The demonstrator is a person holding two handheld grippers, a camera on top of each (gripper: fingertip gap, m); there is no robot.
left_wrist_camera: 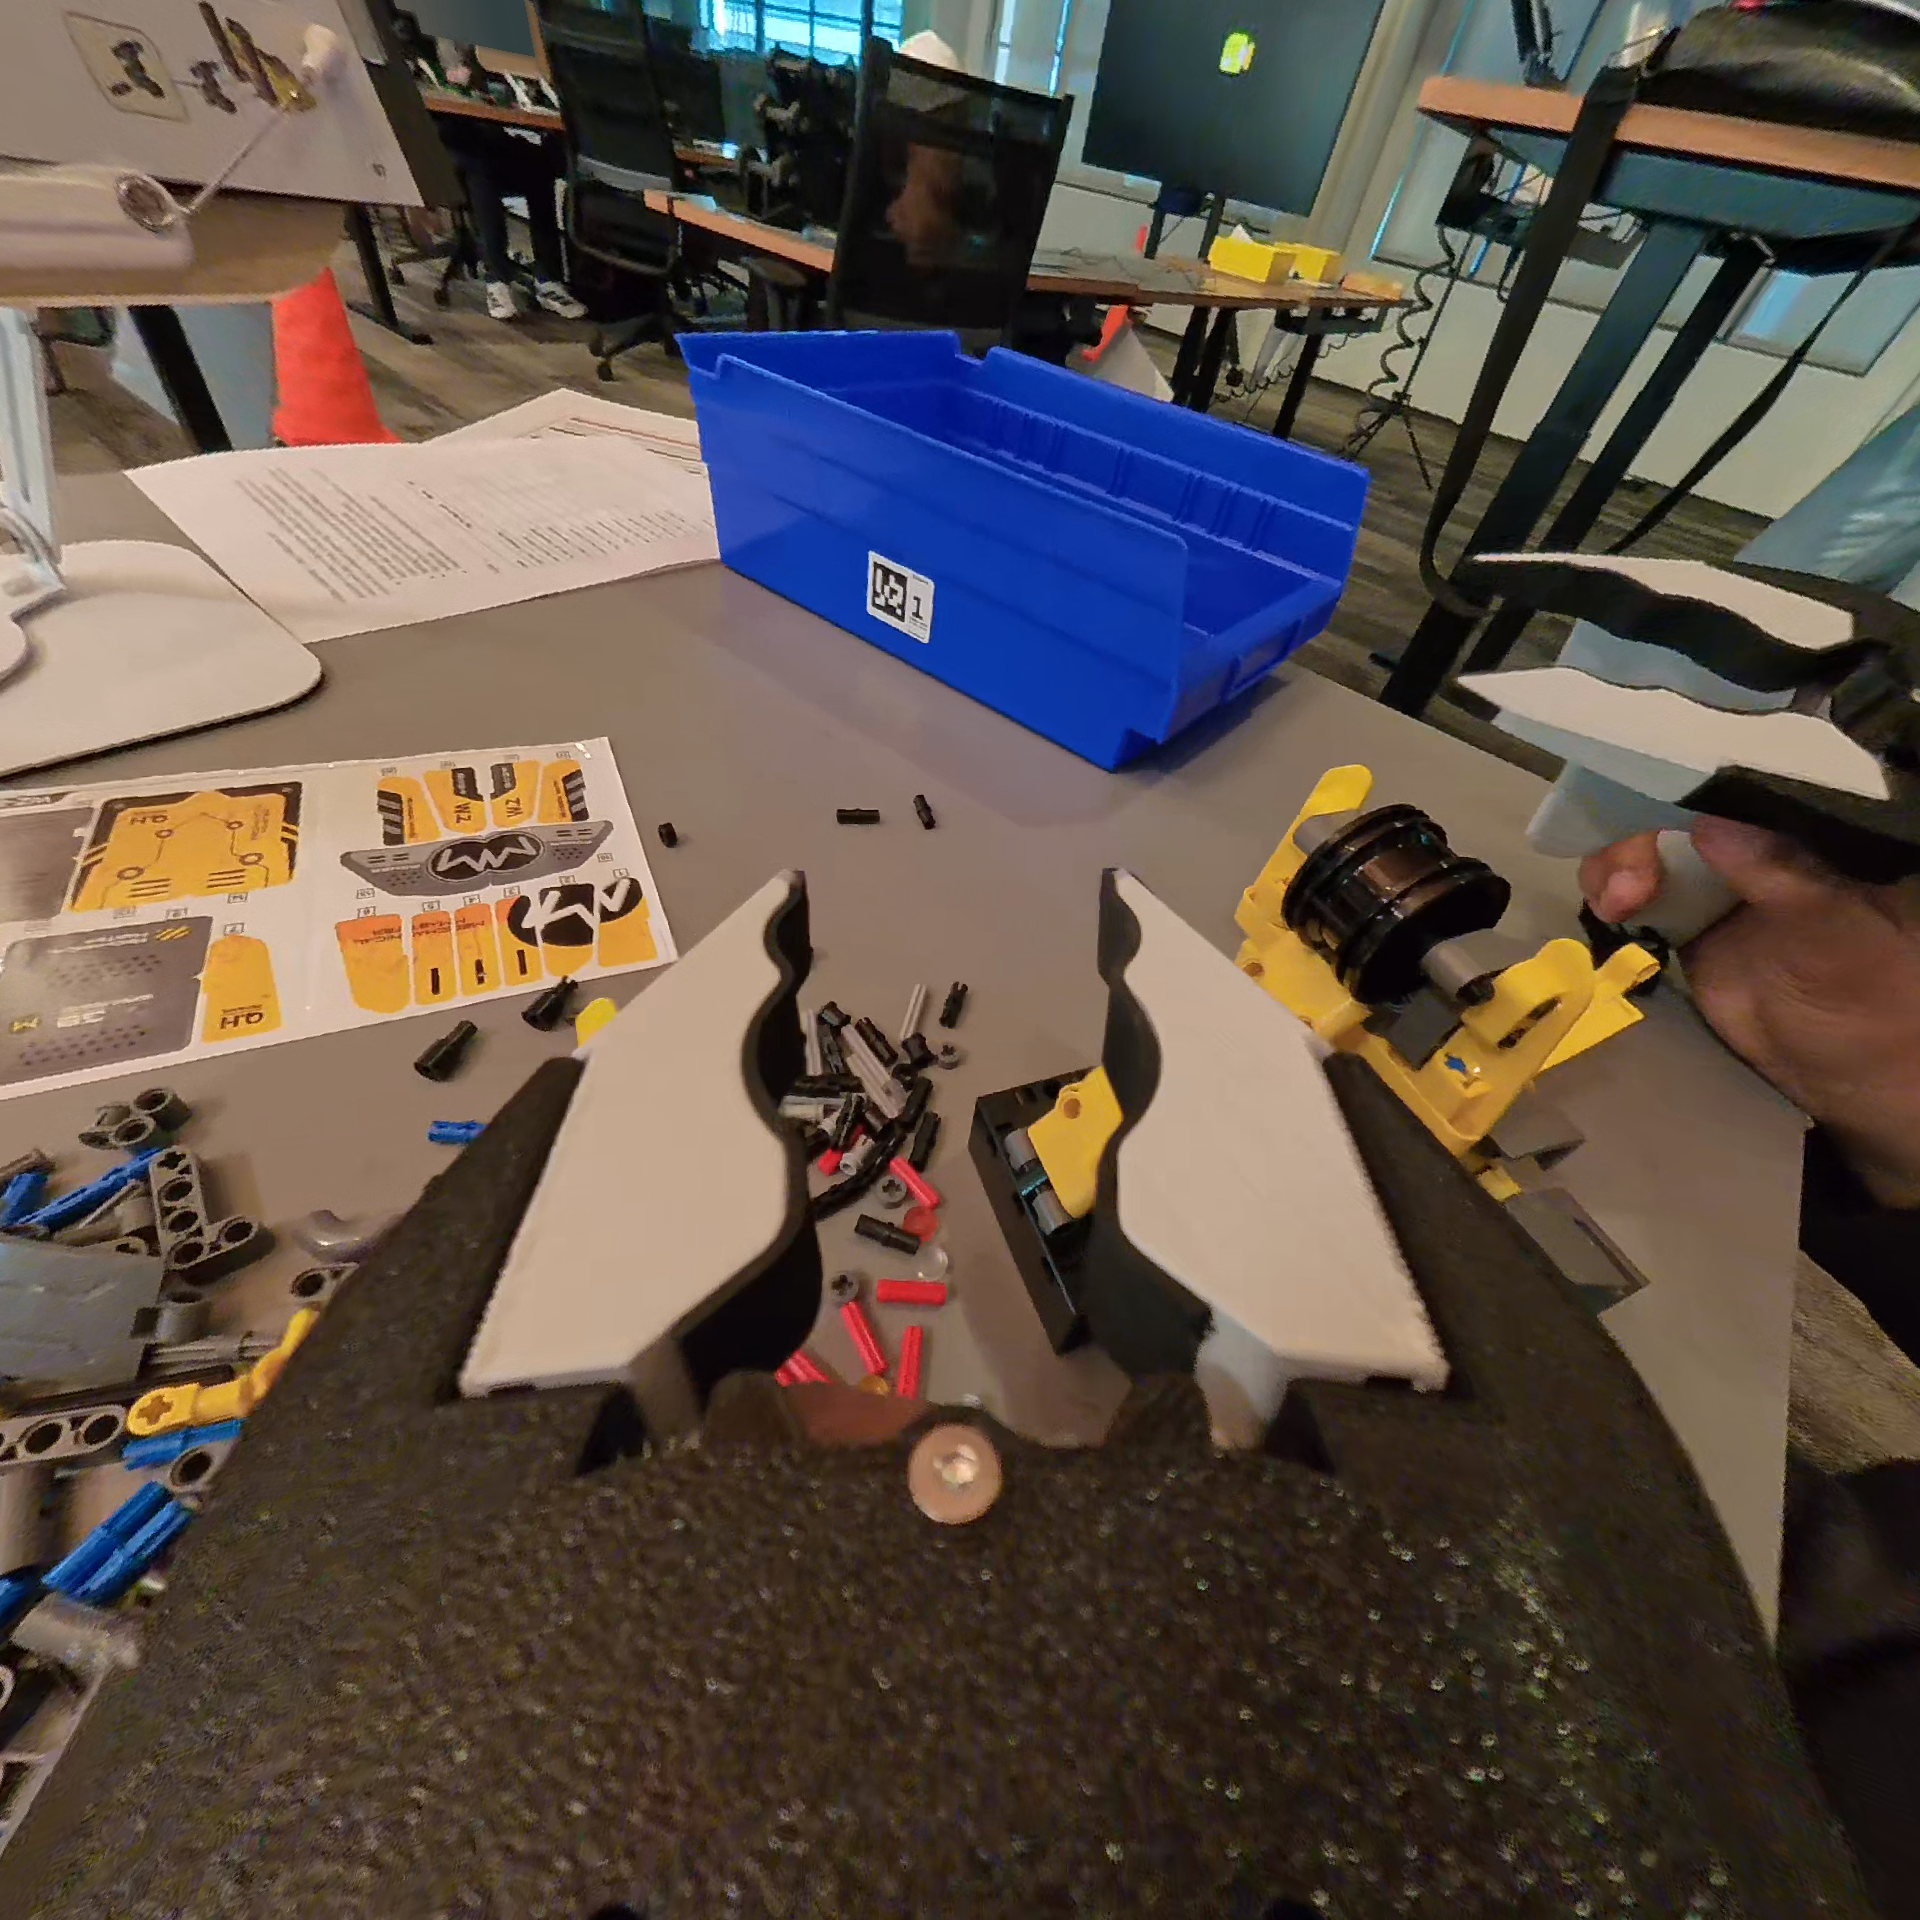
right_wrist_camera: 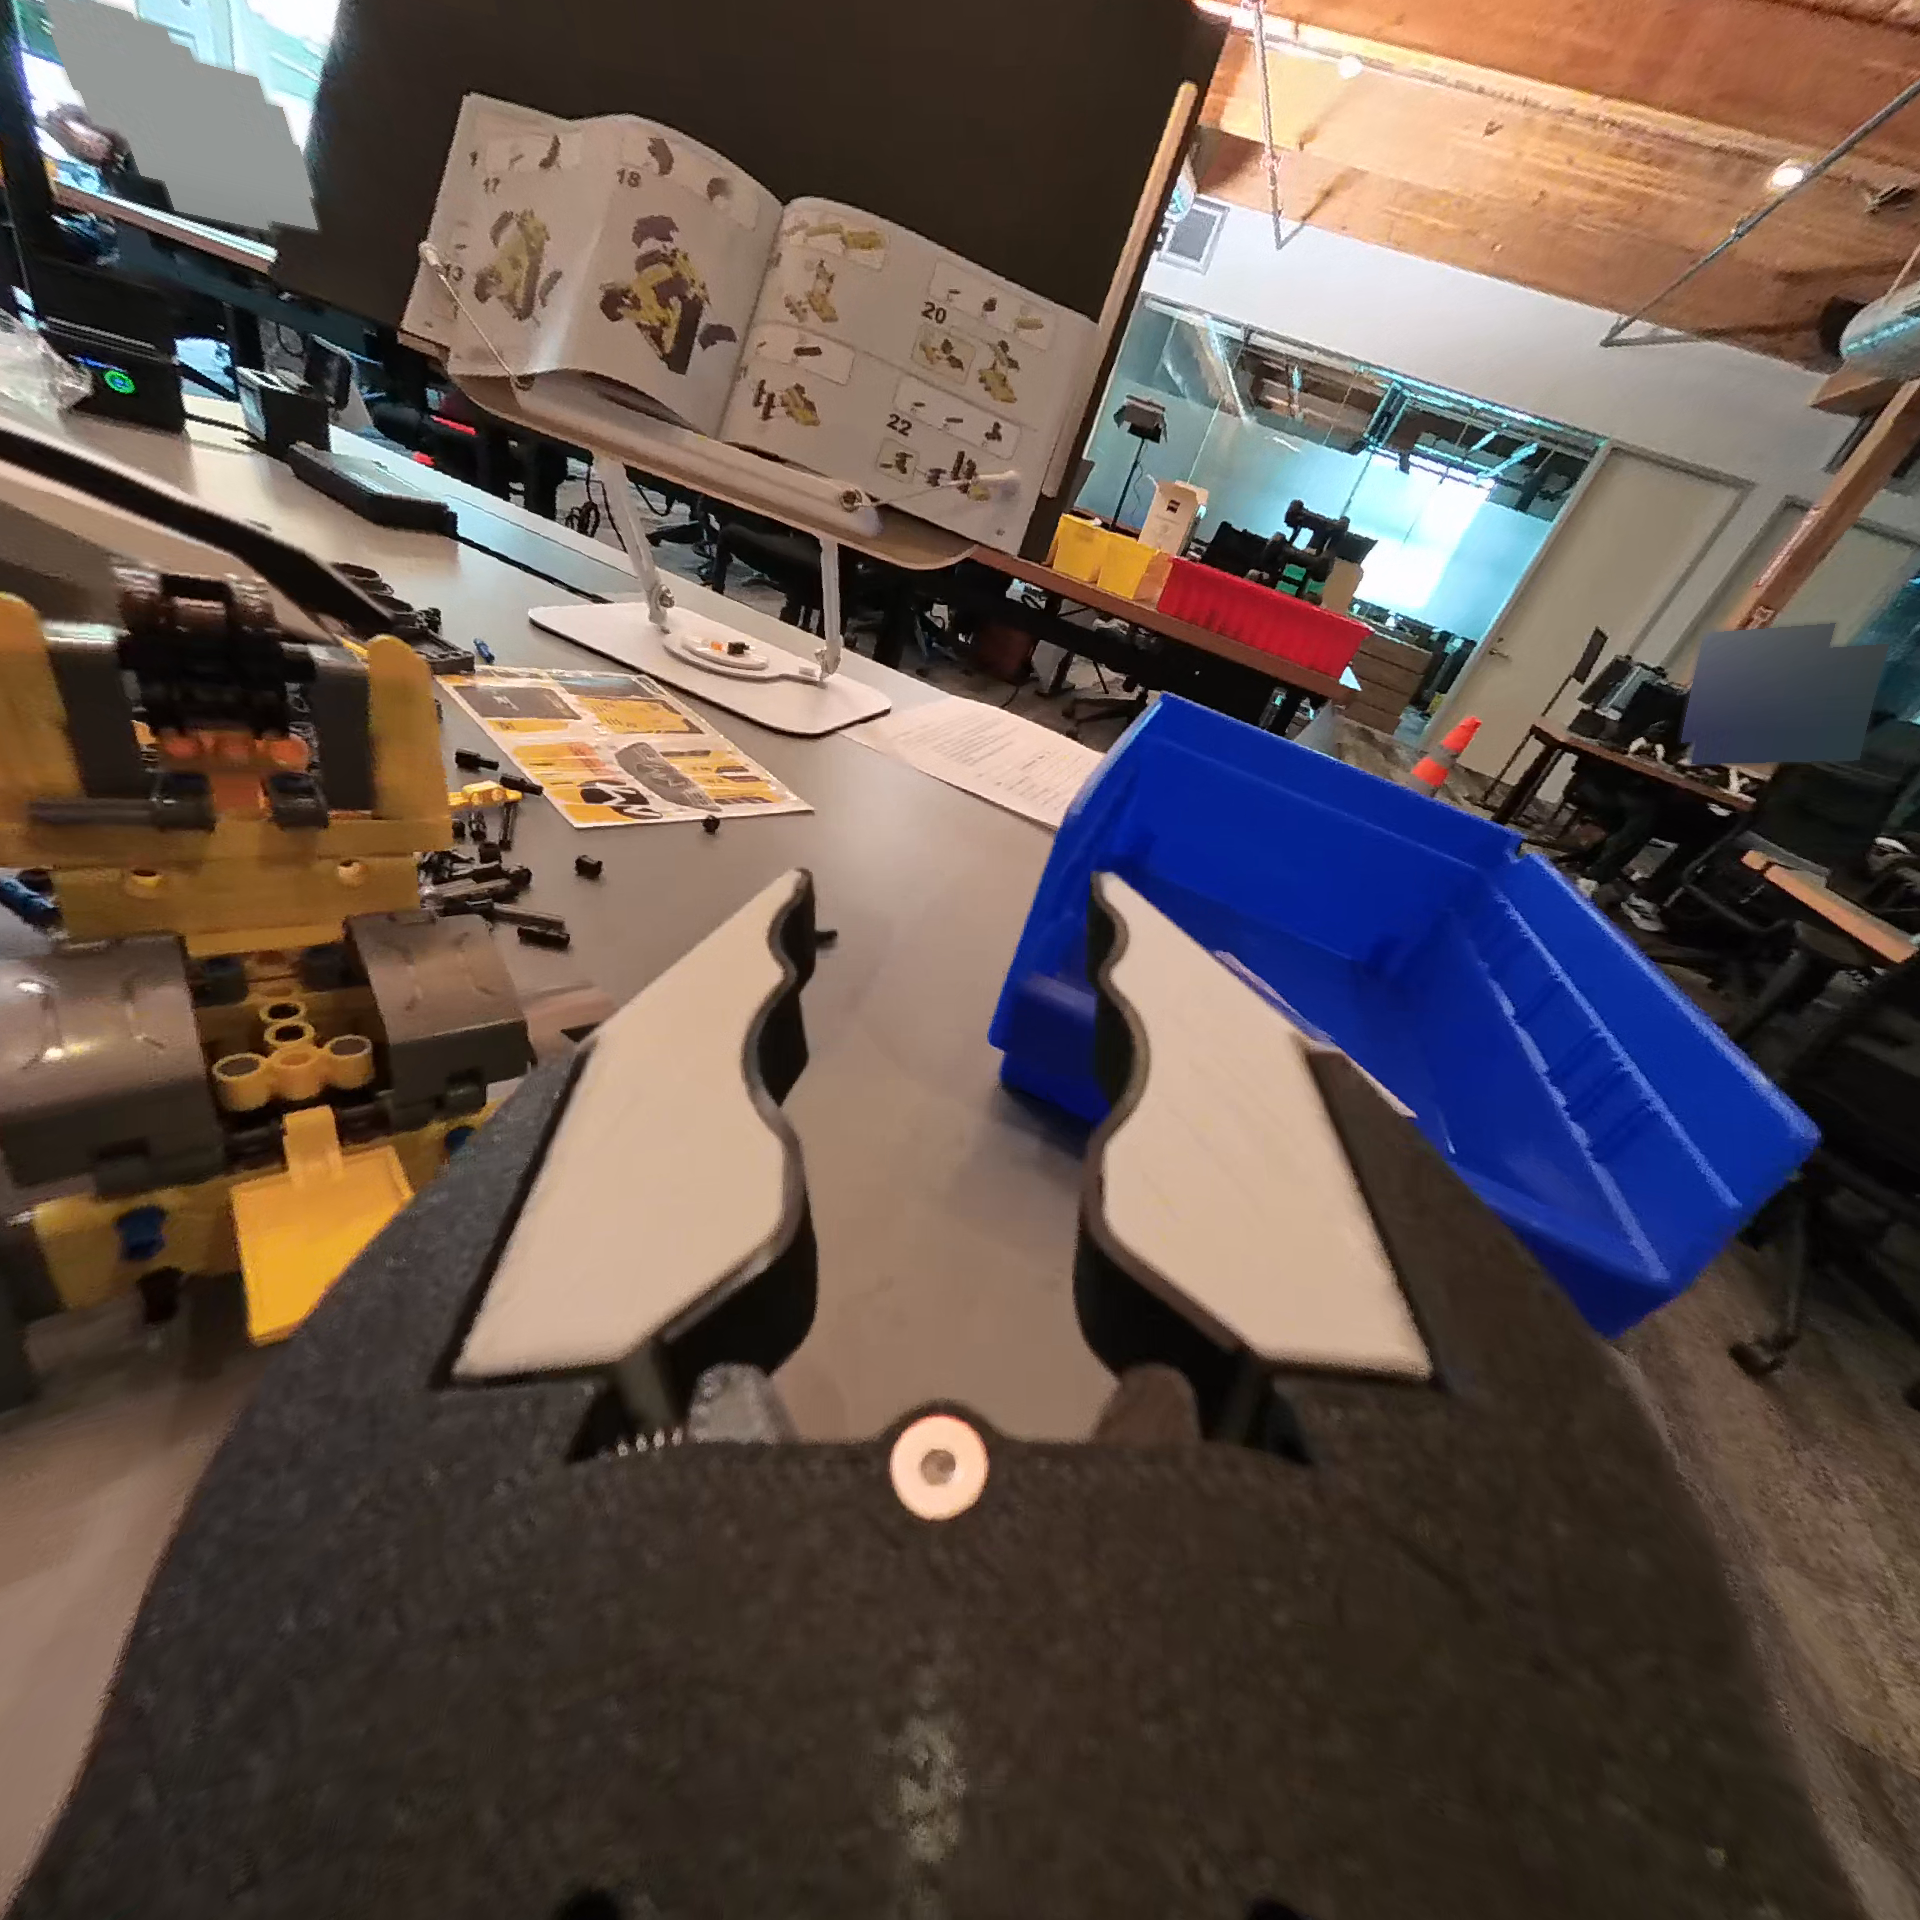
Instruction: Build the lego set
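A grey table (left_wrist_camera: 790, 717) stood in an open office with desks, chairs and monitors behind it. Nearest the left gripper (left_wrist_camera: 951, 894), whose jaws stood apart and held nothing, lay a small heap of black, grey and red pins (left_wrist_camera: 883, 1122) directly between the fingers. Just right of that heap sat a black-and-yellow brick piece (left_wrist_camera: 1039, 1174), partly hidden by the right finger. To the left lay a scatter of blue, grey and yellow beams and connectors (left_wrist_camera: 135, 1299), and beyond them a yellow sticker sheet (left_wrist_camera: 312, 904). To the right rested a half-built yellow model (left_wrist_camera: 1444, 997) with a black wheel hub on top. A hand (left_wrist_camera: 1787, 966) beside it gripped the handle of the right gripper (right_wrist_camera: 951, 899), whose jaws also stood apart and empty, hovering over bare table between the model and a blue bin (left_wrist_camera: 1018, 540). Farther back, the bin stood on the table with printed papers (left_wrist_camera: 436, 509) to its left. In the right wrist view, an instruction booklet (right_wrist_camera: 727, 312) lay open on a white stand (right_wrist_camera: 748, 665) at the far side.
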